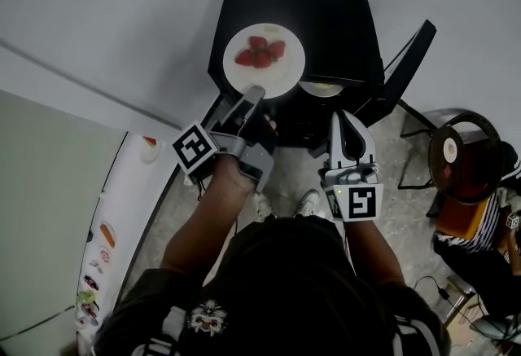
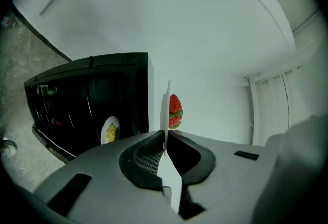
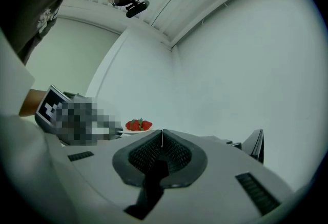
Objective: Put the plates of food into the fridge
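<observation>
Closest in, both grippers are being held out by a person in a dark shirt. At left, the rim of a white plate of strawberries is being pinched by the nearly closed left gripper, over the open black fridge. Further right, a second plate is being kept inside the fridge, and the right gripper is being held fully closed and empty.

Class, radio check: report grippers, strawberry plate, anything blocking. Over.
Left gripper shut on strawberry plate at fridge. Right gripper shut, empty. Door open, second plate inside.
</observation>
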A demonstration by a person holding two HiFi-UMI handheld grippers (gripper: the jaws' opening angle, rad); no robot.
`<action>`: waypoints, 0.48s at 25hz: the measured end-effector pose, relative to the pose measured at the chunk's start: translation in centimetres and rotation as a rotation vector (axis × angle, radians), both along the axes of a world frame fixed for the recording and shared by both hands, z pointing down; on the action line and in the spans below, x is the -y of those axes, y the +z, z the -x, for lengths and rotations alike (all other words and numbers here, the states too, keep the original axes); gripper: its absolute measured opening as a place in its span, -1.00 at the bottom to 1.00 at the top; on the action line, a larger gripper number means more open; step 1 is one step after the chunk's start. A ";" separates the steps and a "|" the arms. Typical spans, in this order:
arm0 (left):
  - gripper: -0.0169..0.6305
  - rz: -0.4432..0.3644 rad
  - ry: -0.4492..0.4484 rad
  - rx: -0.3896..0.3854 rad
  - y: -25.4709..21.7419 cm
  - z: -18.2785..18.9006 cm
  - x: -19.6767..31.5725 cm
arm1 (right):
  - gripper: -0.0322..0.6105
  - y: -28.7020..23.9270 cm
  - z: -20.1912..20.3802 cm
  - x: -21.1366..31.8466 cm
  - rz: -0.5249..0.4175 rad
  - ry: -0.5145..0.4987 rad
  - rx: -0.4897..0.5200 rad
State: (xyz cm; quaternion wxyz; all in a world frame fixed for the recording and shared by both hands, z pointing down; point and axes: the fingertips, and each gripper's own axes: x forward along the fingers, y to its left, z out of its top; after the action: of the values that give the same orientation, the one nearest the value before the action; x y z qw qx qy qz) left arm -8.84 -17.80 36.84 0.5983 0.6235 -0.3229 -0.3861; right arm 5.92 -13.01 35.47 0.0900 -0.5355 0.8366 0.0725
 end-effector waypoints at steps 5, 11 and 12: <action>-0.84 -0.018 0.033 0.009 -0.4 -0.1 -1.5 | -0.82 0.4 -0.6 0.7 -0.017 0.038 -0.033; -0.84 -0.013 0.066 0.016 -0.2 -0.6 -3.8 | -0.82 0.7 -0.7 1.4 -0.005 0.054 -0.035; -0.84 -0.011 0.070 0.020 -0.1 -0.6 -4.1 | -0.82 0.7 -0.7 1.4 -0.003 0.055 -0.036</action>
State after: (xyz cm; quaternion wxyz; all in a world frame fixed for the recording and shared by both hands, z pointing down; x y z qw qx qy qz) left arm -8.20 -13.67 36.79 0.6047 0.6415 -0.3050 -0.3603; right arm 6.60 -14.43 36.16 0.0738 -0.5566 0.8230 0.0858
